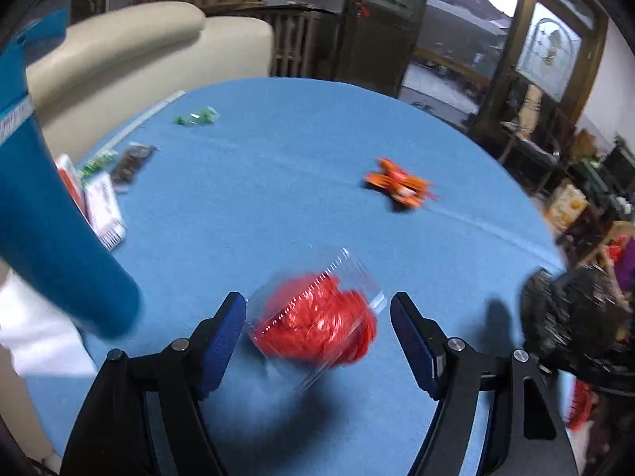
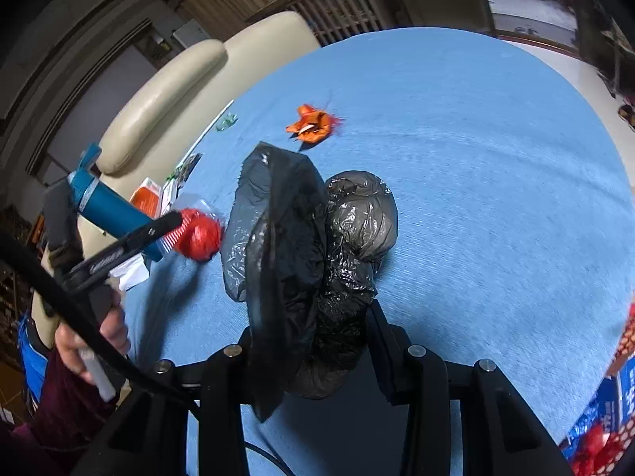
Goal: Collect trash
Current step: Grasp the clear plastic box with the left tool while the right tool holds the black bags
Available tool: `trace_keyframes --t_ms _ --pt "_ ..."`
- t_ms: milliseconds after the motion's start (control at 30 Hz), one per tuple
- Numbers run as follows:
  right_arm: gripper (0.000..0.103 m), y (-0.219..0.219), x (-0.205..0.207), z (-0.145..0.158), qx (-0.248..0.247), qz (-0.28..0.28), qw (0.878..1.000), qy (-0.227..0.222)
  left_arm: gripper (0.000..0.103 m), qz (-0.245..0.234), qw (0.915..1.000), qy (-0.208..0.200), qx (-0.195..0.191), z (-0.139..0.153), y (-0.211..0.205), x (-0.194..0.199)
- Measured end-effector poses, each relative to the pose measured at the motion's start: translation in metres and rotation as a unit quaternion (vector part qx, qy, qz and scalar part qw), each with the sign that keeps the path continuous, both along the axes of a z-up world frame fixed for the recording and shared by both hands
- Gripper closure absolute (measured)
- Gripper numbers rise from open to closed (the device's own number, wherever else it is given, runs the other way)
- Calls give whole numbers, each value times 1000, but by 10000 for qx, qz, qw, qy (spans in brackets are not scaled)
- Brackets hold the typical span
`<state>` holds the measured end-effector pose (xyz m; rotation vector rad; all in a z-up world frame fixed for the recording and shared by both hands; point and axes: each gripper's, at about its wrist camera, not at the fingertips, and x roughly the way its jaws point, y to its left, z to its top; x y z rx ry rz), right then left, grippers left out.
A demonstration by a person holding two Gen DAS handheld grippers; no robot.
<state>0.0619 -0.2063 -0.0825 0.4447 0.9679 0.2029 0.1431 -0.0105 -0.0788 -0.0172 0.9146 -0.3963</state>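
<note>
Left gripper (image 1: pixel 317 333) fingers spread around crinkly red-filled clear plastic tub (image 1: pixel 313 317); right gripper (image 2: pixel 317 341) fingers pinching glossy crumpled black bag (image 2: pixel 317 246).

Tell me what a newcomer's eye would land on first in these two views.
First, the clear plastic container stuffed with crumpled red wrapping, sitting between the open fingers of the left gripper on the blue tablecloth. Next, the black trash bag bunched in the right gripper, filling the middle of the right wrist view. Farther back on the cloth lies a crumpled orange wrapper.
</note>
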Motion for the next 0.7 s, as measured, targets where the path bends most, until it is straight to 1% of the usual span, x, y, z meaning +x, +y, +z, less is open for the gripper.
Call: trace_keyframes --t_ms 133,233,333,400,500,567,667,700 --pt "60 -12 -11 4 64 -153 9998 -75 28 -435 9990 -64 15 2 -23 -47" --pt "60 -18 -18 9 67 -211 9997 -143 27 -529 9981 -284 117 12 -24 -68" --pt "60 -21 -23 10 107 -246 9995 -176 26 -413 9983 -407 49 24 -10 -67" --pt "60 -22 -26 9 168 -264 9994 -168 26 -214 9988 -425 66 26 3 -60" --pt "60 -22 -28 8 230 -252 9993 -164 26 33 9996 -237 123 18 15 -48" --pt "60 -20 -29 8 219 -232 9993 -180 26 32 9998 -130 132 11 15 -52" --pt "60 -19 -25 6 228 -237 9993 -178 26 -65 9994 -198 270 4 11 -63" --pt "60 -20 -25 6 237 -236 9993 -174 26 -99 9990 -228 368 1 8 -66"
